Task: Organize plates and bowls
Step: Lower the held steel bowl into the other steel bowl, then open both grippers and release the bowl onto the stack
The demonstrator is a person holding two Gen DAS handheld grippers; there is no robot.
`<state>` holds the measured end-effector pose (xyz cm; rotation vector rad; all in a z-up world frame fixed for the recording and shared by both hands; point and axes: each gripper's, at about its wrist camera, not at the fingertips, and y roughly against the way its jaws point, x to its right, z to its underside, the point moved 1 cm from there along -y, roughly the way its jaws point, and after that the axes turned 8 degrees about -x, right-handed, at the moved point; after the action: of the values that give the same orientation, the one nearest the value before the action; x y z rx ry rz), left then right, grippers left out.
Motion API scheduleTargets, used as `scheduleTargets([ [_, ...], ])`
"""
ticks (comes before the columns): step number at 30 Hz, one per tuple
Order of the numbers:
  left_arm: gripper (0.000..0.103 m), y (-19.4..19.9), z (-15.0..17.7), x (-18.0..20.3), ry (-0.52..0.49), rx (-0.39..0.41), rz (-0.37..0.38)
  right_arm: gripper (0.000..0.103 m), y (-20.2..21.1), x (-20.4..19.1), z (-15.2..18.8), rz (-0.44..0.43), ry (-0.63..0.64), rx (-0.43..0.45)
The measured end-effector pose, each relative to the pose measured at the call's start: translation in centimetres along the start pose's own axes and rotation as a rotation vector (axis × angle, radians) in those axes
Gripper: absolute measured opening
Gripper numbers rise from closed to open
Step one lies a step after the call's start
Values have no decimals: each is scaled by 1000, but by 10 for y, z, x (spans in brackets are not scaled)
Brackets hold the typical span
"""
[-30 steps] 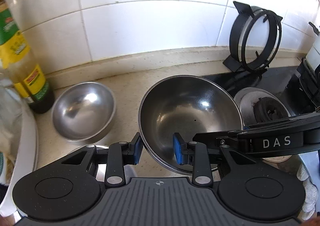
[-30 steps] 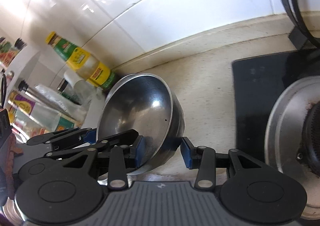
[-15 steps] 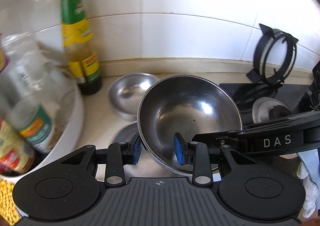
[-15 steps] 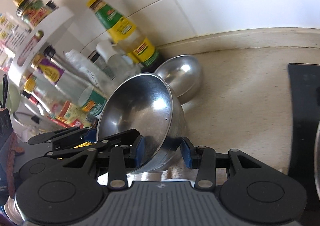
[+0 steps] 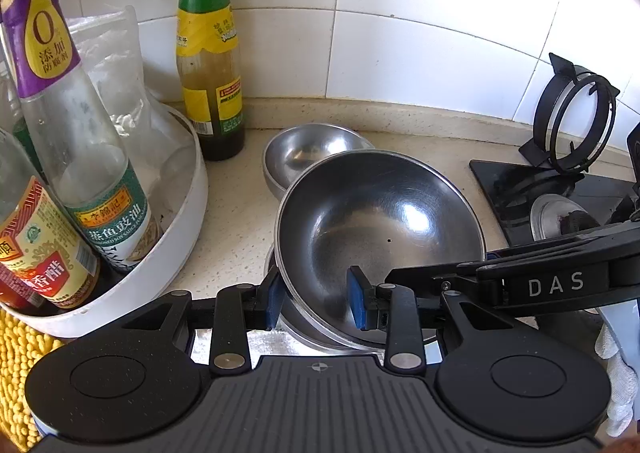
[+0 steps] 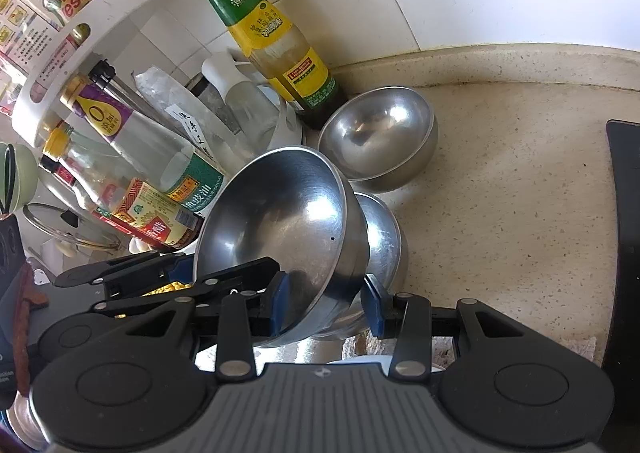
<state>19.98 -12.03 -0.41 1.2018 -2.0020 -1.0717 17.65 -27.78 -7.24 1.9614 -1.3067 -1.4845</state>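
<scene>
Both jaws, still clenching the steel bowl (image 5: 376,225), have carried it toward the bottles (image 5: 208,53).

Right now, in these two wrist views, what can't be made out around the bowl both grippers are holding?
- The lower bowl: both views, the held bowl hides most of it, so whether they touch is unclear.
- The stove burner: left wrist view, the right gripper covers part of it.
- Tray bottles: the left wrist view's edge cuts them off.
- Left gripper: its grip point is hidden behind the rim in the right wrist view.
</scene>
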Motion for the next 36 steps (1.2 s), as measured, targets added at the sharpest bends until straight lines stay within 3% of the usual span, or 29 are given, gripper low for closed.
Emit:
scheduleTargets([
  [16,42,-16,-2,-6,16,-34,5,49,-14,0,-6,7,-2,-33],
  [24,50,-23,-1,-10,23,-51,-9,52,-11,-5,-8,41,37,-20],
  [36,53,-18,1,-9,5,-35,-8,53,-2,-3,-9,66,53,-1],
])
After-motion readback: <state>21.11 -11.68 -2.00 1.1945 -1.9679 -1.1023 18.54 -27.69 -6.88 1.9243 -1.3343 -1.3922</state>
